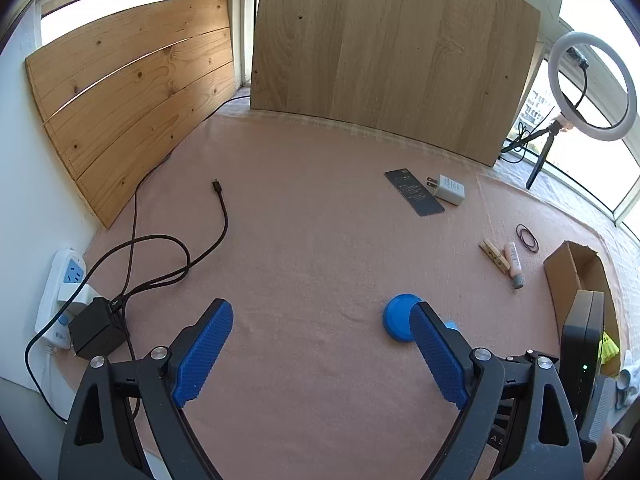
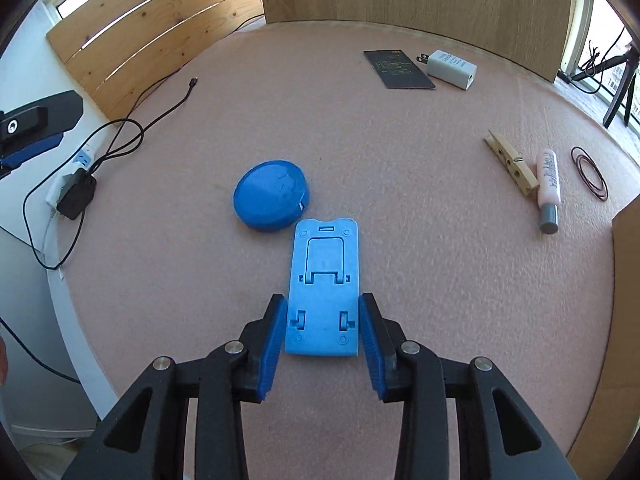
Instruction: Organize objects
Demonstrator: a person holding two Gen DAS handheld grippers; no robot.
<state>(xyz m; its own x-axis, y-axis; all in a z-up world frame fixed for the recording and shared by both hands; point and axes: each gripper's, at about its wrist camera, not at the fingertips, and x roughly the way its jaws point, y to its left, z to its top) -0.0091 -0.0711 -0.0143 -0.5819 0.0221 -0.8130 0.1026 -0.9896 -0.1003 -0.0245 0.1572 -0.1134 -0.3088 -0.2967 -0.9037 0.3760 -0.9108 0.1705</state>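
Note:
A light-blue phone stand [image 2: 323, 288] lies flat on the pink cloth, its near end between the pads of my right gripper [image 2: 323, 344]. The pads sit against or very near its sides; I cannot tell whether they clamp it. A round blue case [image 2: 271, 195] lies just beyond it to the left; it also shows in the left wrist view [image 1: 396, 316]. My left gripper [image 1: 320, 344] is open and empty above the cloth, its right finger [image 1: 438, 356] over the case's edge. Further right lie a wooden clothespin [image 2: 512, 162], a pink tube [image 2: 548, 182] and thin hair bands [image 2: 590, 172].
A white charger [image 2: 450, 68] and a dark card [image 2: 398, 69] lie at the back. A cardboard box [image 1: 576, 276] stands at the right edge. A black cable [image 1: 180, 252], a black adapter [image 1: 98, 332] and a power strip [image 1: 60, 292] are at the left. Wooden boards [image 1: 392, 48] wall the back.

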